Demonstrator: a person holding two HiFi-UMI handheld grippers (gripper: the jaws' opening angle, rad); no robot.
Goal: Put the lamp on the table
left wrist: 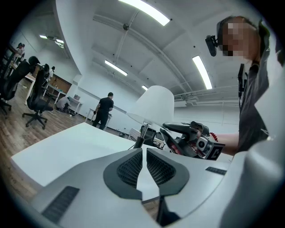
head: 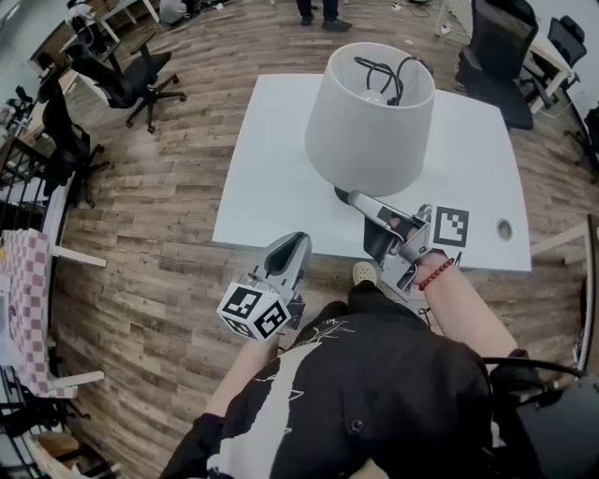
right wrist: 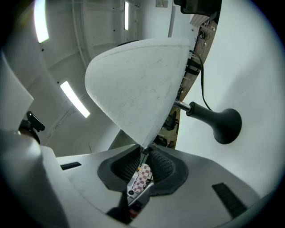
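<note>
A lamp with a wide white shade (head: pixel 370 112) stands on the white table (head: pixel 271 178); a black cord lies coiled in the top of the shade. My right gripper (head: pixel 348 196) reaches in from the table's front edge and is shut on the shade's lower rim. In the right gripper view the rim (right wrist: pixel 138 89) runs in between the pads of the right gripper (right wrist: pixel 143 151), and the black lamp base (right wrist: pixel 225 124) rests on the tabletop. My left gripper (head: pixel 298 241) hovers off the table's front edge, shut and empty (left wrist: pixel 144 151), pointing at the shade (left wrist: pixel 153 104).
Black office chairs stand at the back left (head: pixel 131 79) and back right (head: pixel 501 56). A red-checkered cloth (head: pixel 23 299) lies at the far left. A person (head: pixel 318 11) stands beyond the table. A cable grommet (head: pixel 504 227) sits at the table's near right corner.
</note>
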